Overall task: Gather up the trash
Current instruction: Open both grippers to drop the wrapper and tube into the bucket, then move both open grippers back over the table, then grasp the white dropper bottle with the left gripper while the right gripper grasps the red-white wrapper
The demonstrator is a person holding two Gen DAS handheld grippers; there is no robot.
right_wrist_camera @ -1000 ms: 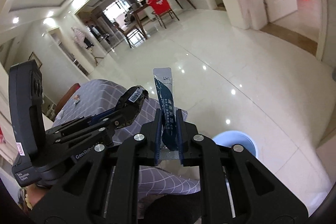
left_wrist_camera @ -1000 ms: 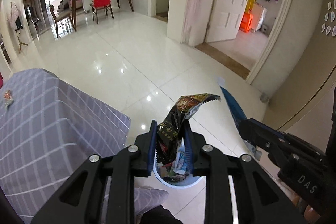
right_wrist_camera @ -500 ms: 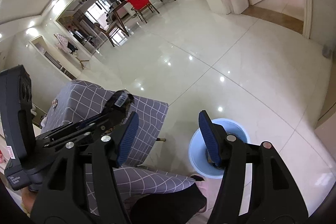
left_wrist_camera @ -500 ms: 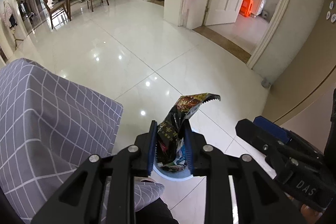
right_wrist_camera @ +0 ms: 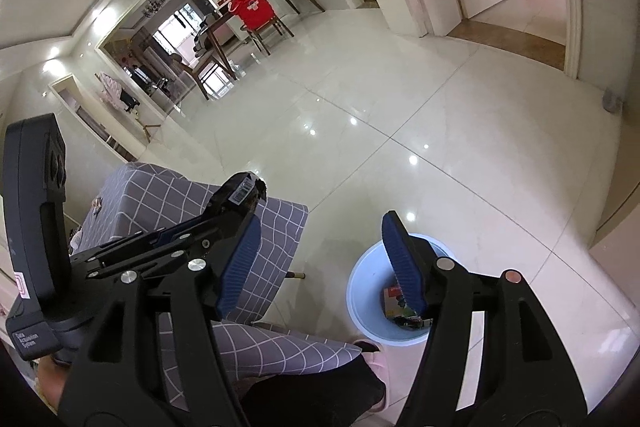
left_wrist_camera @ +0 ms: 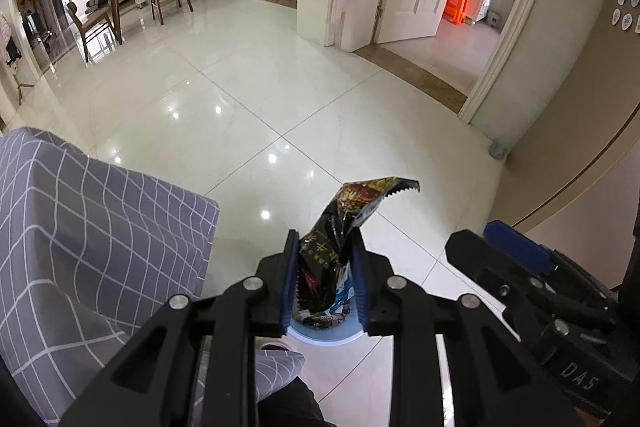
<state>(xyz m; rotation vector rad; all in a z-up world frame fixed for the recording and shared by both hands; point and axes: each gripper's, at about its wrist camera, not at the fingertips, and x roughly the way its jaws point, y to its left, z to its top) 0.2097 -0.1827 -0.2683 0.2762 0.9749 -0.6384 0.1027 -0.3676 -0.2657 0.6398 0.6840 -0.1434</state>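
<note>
My left hand-held gripper (left_wrist_camera: 325, 279) pinches a dark snack wrapper (left_wrist_camera: 340, 231) above the blue bin (right_wrist_camera: 370, 291) (litter inside); my right hand-held gripper (right_wrist_camera: 324, 263) gapes empty

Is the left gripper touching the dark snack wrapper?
Touching. The left wrist view shows the left gripper with both blue pads pressed against the snack wrapper.

Left gripper (left_wrist_camera: 325, 281) pinching a dark snack wrapper (left_wrist_camera: 340, 239) between blue pads, jaws nearly closed, hovering directly above the pale blue bin (right_wrist_camera: 362, 289). Right gripper (right_wrist_camera: 320, 259) spreading wide with nothing between its pads, hanging over the bin's near rim, right finger overlapping the bin opening, left finger beside the left gripper.
</note>
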